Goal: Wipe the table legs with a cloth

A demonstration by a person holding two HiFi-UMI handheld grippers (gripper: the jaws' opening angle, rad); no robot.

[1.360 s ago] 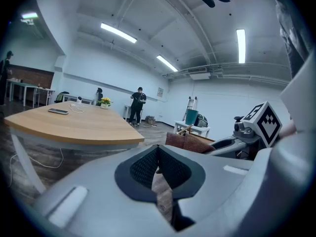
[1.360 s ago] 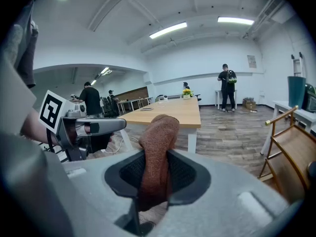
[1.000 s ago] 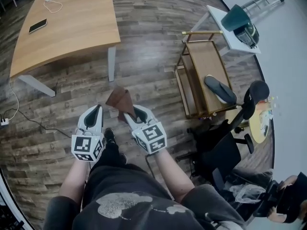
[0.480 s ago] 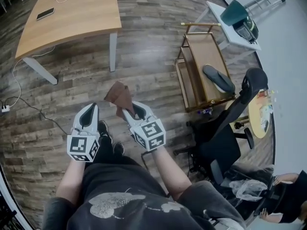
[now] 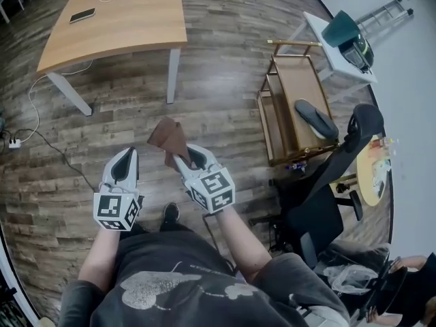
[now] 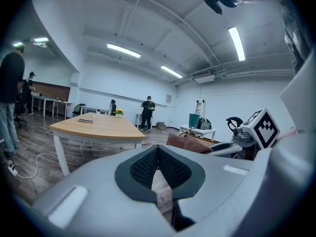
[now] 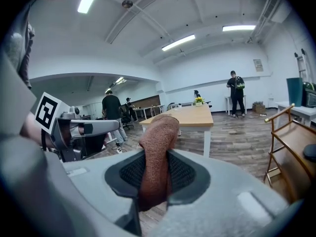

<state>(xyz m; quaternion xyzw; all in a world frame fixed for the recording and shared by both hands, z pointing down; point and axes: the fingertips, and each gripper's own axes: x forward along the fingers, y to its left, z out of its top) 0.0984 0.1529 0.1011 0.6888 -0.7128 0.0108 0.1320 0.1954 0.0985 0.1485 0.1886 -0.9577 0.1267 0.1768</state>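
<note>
While the right gripper (image 5: 182, 161) clamps the cloth (image 5: 168, 136), the left gripper (image 5: 127, 161) is closed on nothing. Both hover over the floor (image 5: 225, 80), well apart from the table (image 5: 129, 26).

Rough knitted cloth (image 7: 157, 147), smooth matt wooden tabletop (image 5: 129, 19), smooth white table legs (image 5: 173, 75), matt wood-plank floor (image 5: 225, 80)

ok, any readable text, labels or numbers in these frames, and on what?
No legible words or numbers in any view.
Cubes on left gripper and right gripper: square code patterns only, no letters.
Wall sign: too small to read.
Shirt print: pale graphic, no readable lettering.
On the cloth in the right gripper's fingers: no tag showing.
</note>
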